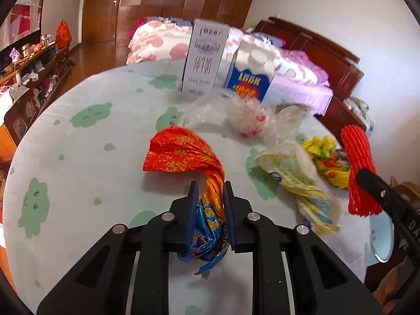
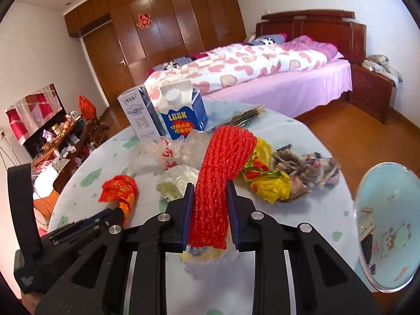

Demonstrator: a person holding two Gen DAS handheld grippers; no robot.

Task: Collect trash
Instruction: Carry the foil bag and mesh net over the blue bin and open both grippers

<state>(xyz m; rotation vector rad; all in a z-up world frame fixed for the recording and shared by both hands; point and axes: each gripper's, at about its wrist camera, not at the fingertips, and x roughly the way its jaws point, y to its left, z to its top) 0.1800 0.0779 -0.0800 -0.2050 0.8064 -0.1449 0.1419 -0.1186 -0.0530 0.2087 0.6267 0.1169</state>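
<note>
My left gripper (image 1: 210, 197) pinches the red wrapper (image 1: 181, 155); my right gripper (image 2: 208, 197) clamps the red foam net (image 2: 223, 162). Ahead on the table (image 1: 78, 157), cartons (image 1: 204, 57), clear bags (image 1: 244, 118) and the yellow wrapper (image 2: 265, 181) remain uncollected.

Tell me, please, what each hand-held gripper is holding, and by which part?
Left hand-held gripper: red-orange wrapper, twisted end. Right hand-held gripper: red foam net, lower half.

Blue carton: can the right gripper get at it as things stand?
Probably not: the right gripper is shut on the red net, and the clear bag lies before the blue carton.
</note>
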